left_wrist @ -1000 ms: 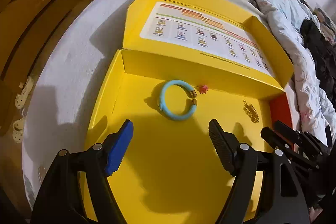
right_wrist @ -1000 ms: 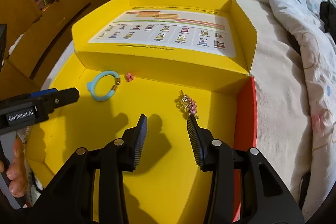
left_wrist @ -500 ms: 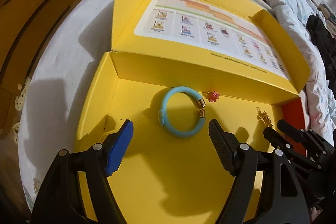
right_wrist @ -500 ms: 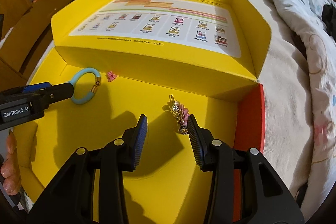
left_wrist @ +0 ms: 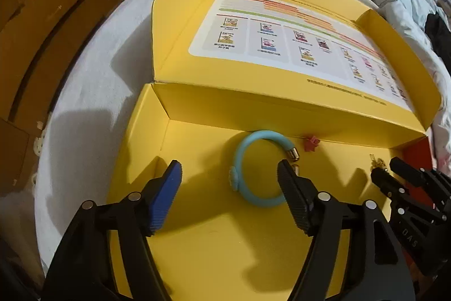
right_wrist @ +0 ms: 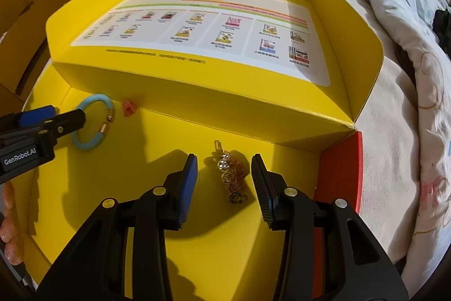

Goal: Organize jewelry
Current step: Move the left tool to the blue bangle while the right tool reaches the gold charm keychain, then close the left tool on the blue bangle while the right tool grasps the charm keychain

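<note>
A light blue open bangle (left_wrist: pixel 255 168) with gold end caps lies on the floor of the yellow box (left_wrist: pixel 214 250). My left gripper (left_wrist: pixel 229 182) is open, its fingers on either side of the bangle, right finger by the gold caps. A gold and pink beaded chain (right_wrist: pixel 232 177) lies between the fingers of my open right gripper (right_wrist: pixel 224 182). A small pink charm (left_wrist: pixel 310 143) sits against the box's back wall. In the right wrist view the bangle (right_wrist: pixel 90 141) and charm (right_wrist: pixel 128 107) show at the left, with the left gripper (right_wrist: pixel 53 117) over the bangle.
The box's open lid (right_wrist: pixel 197 30) with a printed sheet lies flat behind. A red side wall (right_wrist: pixel 341 174) closes the box on the right. The box rests on a bed with a pale quilt (right_wrist: pixel 408 19). Wooden cabinets (left_wrist: pixel 42 19) stand at left.
Both grippers moved forward and down into the box. The bangle now lies between the left fingers and the chain between the right fingers. Both stayed open.
</note>
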